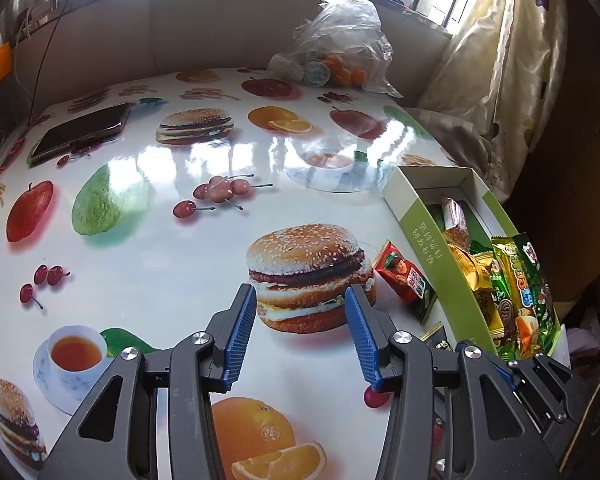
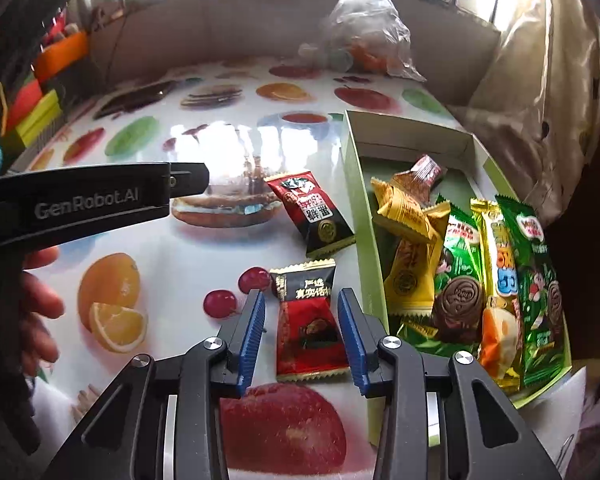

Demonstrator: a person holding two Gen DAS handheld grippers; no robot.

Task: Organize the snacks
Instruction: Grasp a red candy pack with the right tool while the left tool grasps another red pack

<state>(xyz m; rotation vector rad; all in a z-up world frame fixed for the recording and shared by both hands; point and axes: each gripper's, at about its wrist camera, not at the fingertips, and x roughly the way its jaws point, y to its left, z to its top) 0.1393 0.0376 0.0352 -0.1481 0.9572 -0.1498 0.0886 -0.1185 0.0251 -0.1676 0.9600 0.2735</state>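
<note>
I am holding my right claw [image 2: 301, 334] just over a red and black snack packet [image 2: 310, 326] that is lying flat on the bench [image 2: 180, 264], in the lower middle of the right wrist view. The packet is sitting between my two blue pads, but the pads are not pressing on it: I can see a strip of bench on each side, so this claw is released and grasping nothing. The long axis of the packet is running from the bottom of the frame toward the top, almost along the line of my fingers, with its black crimped end pointing away from me and its red end nearest to the claw. So the pads are facing its two long edges, and I judge that closing across the short width is the natural grip. A second red packet [image 2: 311, 213] is lying further up in the frame, turned on a diagonal, near the left wall of the green box [image 2: 370, 264]. The box is standing to the right of both packets and is already holding several yellow and green snacks. My left claw [image 1: 301, 334] is also released and empty, hovering over a printed burger in the lower middle of its own view; in that view the diagonal packet [image 1: 405, 277] lies to its right. The right claw is clearly the nearer one to the packet I am working on.
</note>
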